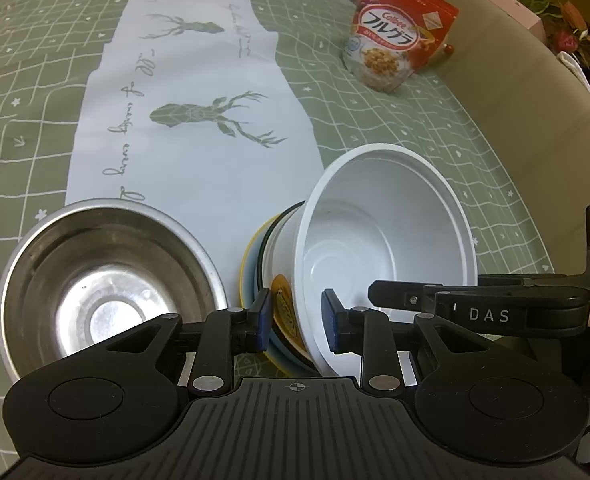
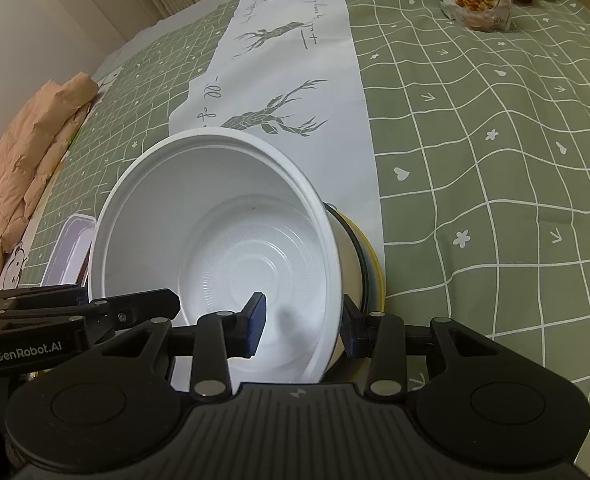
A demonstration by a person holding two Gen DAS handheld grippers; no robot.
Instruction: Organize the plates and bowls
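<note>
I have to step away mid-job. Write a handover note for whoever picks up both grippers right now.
Left gripper: jaws straddle the white bowl's near-left wall; the pads look short of it, so treat as no grip.
Right gripper: jaws closed on the same bowl's right rim, one pad inside, one outside.
White bowl sits tilted on the stack of plates (yellow and blue rims), by the deer-print runner.
Steel bowl stands alone, left of the stack.
Done: white bowl brought onto the stack.
Left: level it, release, then nest or place the steel bowl.
</note>
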